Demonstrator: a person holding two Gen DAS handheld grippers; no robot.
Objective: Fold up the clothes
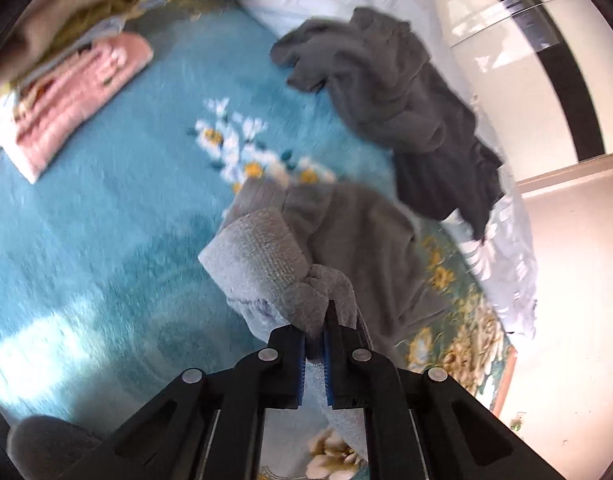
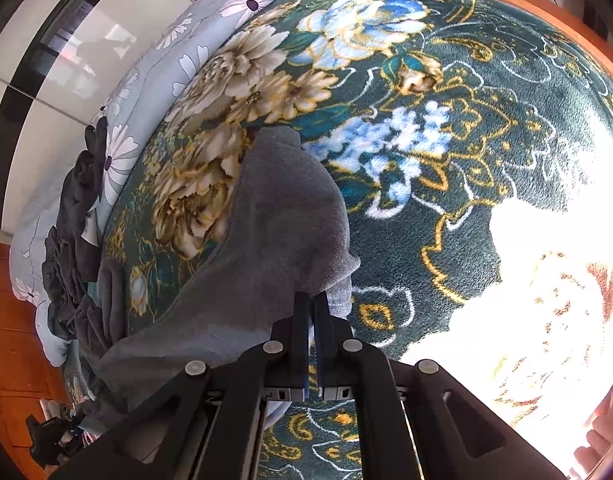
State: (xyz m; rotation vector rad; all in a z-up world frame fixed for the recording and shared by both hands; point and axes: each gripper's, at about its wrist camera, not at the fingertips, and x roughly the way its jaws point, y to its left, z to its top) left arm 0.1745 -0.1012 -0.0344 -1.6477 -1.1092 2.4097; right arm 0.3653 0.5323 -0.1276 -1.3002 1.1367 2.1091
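The left gripper (image 1: 315,320) pinches a bunched edge of the grey garment (image 1: 346,232) at six o'clock over the teal floral blanket (image 1: 106,220). The right gripper (image 2: 311,304) clamps the same garment's other edge. A folded stack (image 1: 66,92) lies at ten o'clock.

Grey garment (image 1: 346,232) lifted over the floral blanket.
Knitted, bunched and partly doubled over; a darker crumpled garment (image 1: 386,104) lies beyond it.
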